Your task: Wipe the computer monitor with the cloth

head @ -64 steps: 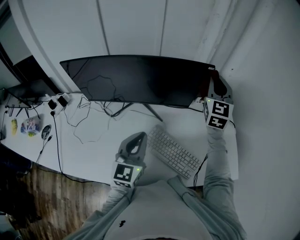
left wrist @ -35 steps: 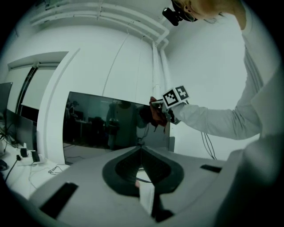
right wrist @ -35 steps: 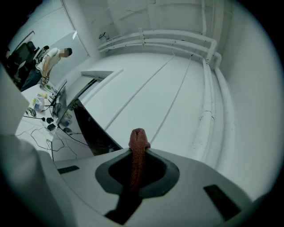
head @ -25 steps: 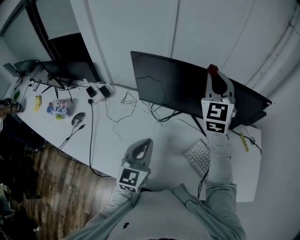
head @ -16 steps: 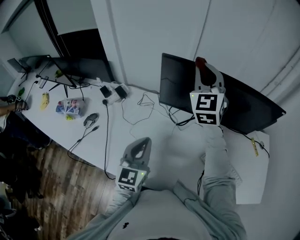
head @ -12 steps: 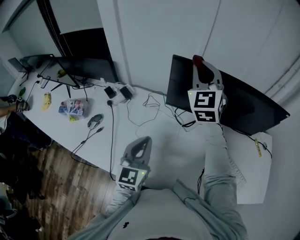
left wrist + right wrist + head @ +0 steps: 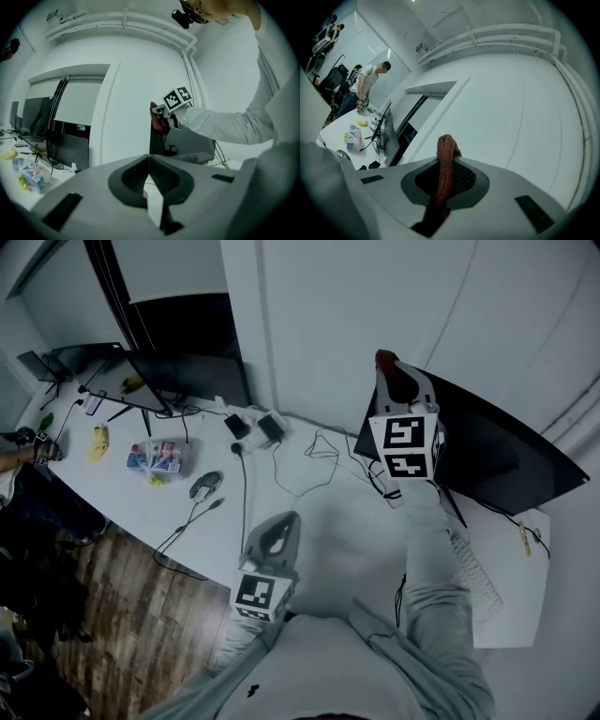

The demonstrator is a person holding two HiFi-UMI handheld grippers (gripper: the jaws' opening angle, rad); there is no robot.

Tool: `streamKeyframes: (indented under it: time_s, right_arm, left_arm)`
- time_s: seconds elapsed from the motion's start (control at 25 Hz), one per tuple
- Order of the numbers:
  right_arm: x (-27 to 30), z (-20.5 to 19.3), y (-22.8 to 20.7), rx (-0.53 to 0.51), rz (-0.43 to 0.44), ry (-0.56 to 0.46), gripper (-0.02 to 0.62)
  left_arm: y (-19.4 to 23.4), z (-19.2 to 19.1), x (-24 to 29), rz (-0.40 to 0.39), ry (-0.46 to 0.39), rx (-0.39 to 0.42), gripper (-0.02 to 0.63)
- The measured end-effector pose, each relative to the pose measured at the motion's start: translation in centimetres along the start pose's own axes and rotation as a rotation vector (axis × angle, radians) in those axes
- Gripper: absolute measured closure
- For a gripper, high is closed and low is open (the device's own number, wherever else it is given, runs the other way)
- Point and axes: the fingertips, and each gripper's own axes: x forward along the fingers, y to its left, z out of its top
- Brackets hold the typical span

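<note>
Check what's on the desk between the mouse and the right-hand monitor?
Head view: loose cables beside the monitor, two black plugs nearer the mouse, otherwise bare desk.

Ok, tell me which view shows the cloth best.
Right gripper view: the cloth is large, central, clamped in the right gripper. Head view shows only its tip; left gripper view, a small distant patch.

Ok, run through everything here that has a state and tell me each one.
right gripper: shut on the cloth.
left gripper: shut, nothing between its jaws.
cloth: bunched, sticking up past the right jaws.
computer monitor: upright, screen dark.
</note>
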Motion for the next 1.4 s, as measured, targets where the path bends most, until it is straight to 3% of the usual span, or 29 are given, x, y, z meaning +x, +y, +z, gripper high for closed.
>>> streamKeyframes:
  time_s: [0.4, 0.6, 0.96, 1.4]
  right_arm:
    - [0.0, -0.3, 2.0, -0.001, 0.042, 0.026, 0.560]
    - [-2.0, -1.4, 2.7, 0.068, 0.081, 0.008, 0.560]
    - [-7.9, -4.8, 2.3, 0.152, 0.085, 0.001, 0.560]
    - [-17.6, -9.5, 2.3, 0.328, 0.051, -0.014, 0.560]
  left_arm:
    - [1.6, -0.4, -1.2, 0.022, -0.013, 0.000, 0.584]
    - [1.2, -0.3, -1.1, 0.010, -0.021, 0.005, 0.584]
    - [-0.1, 0.2, -0.6, -0.023, -0.033, 0.040, 0.584]
    - [-2.4, 0.2, 1.5, -0.114, -0.030, 0.051, 0.584]
